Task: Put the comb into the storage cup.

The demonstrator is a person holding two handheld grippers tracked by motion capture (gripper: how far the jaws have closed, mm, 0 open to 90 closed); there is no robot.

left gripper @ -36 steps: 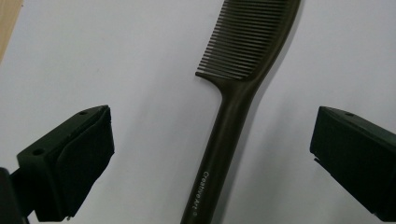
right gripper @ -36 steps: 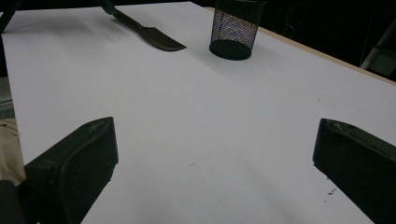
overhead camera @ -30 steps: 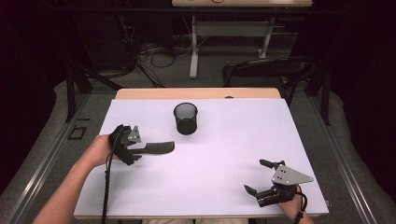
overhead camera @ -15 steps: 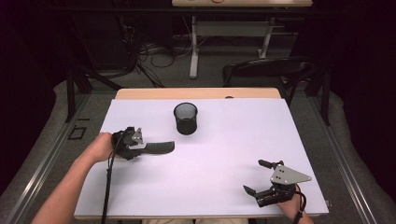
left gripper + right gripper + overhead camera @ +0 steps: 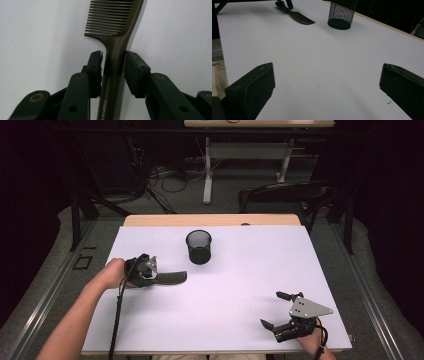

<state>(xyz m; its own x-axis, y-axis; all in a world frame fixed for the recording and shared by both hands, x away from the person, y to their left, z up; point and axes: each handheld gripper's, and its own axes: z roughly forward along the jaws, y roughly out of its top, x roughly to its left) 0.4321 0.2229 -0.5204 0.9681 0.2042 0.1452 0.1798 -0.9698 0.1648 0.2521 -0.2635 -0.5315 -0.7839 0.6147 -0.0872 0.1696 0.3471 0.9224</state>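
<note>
White table [image 5: 230, 310], left gripper [image 5: 113, 65] jaws just closing about comb [image 5: 115, 37] handle, right gripper [image 5: 280, 311] jaws wide, empty.

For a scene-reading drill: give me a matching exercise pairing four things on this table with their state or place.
Things:
1. comb
2. mesh cup
3. left claw
4. right claw

States:
A. wide open over bare table
B. stands upright at mid-table
C. lies flat, handle between two pads
D. jaws have just been closing around a handle

Pairs: 1-C, 2-B, 3-D, 4-A
</note>
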